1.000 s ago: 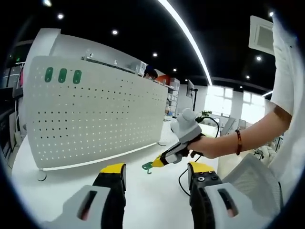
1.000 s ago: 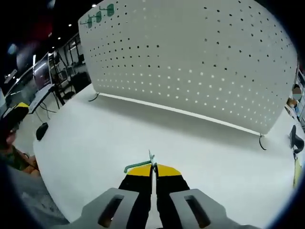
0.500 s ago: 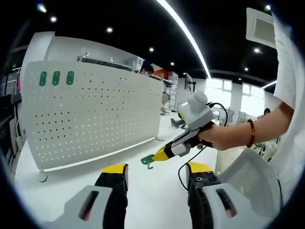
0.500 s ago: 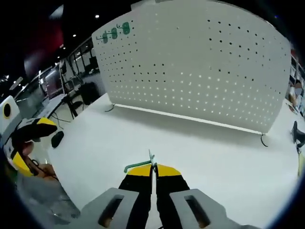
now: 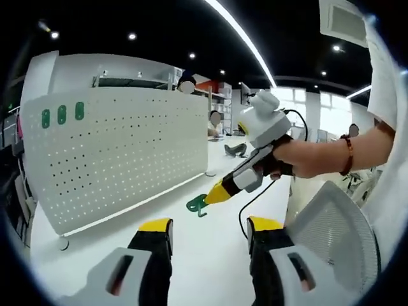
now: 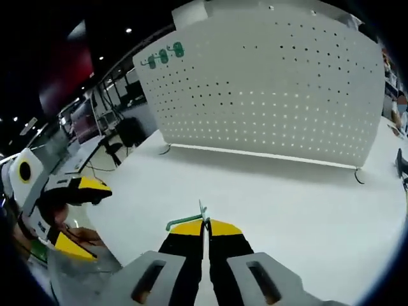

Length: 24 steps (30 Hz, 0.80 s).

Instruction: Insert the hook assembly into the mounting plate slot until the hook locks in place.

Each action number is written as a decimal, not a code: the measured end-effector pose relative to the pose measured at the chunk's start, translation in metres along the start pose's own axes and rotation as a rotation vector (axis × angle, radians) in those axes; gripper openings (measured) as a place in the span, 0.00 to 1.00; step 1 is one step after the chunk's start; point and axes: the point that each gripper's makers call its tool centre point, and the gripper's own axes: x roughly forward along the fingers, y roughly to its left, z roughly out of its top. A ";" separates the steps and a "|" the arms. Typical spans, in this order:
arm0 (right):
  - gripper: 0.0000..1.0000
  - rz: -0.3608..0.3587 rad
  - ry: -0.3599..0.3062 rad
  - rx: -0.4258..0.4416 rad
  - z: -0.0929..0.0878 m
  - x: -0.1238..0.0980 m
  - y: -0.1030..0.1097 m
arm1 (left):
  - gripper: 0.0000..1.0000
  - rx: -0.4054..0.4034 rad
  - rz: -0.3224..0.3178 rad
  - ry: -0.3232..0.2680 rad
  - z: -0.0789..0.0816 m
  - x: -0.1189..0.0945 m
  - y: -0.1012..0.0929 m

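Observation:
A white pegboard mounting plate [image 5: 118, 153] [image 6: 268, 95] stands upright on the white table, with three green hooks [image 5: 62, 115] [image 6: 163, 55] at its top corner. My right gripper [image 6: 204, 224] is shut on a green hook [image 6: 185, 221], whose bent end sticks out to the left of the yellow tips. In the left gripper view that same gripper [image 5: 211, 196] comes in from the right, held by a hand, with the green hook [image 5: 196, 205] above the table, well short of the plate. My left gripper [image 5: 209, 228] is open with nothing between its jaws; it also shows at the left of the right gripper view [image 6: 73, 213].
The white table [image 6: 280, 191] stretches between the grippers and the plate. A mesh chair back [image 5: 331, 236] is at the right in the left gripper view. A black cable [image 5: 245, 213] hangs from the right gripper. Desks and chairs stand beyond the table's left edge [image 6: 102, 134].
The right gripper with the green hook has risen and drawn back a little from the plate. The left gripper has come into the right gripper view. Both cameras have shifted.

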 end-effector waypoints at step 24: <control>0.00 0.100 0.004 0.023 -0.005 -0.039 0.023 | 0.35 0.205 0.040 0.086 0.002 0.031 -0.029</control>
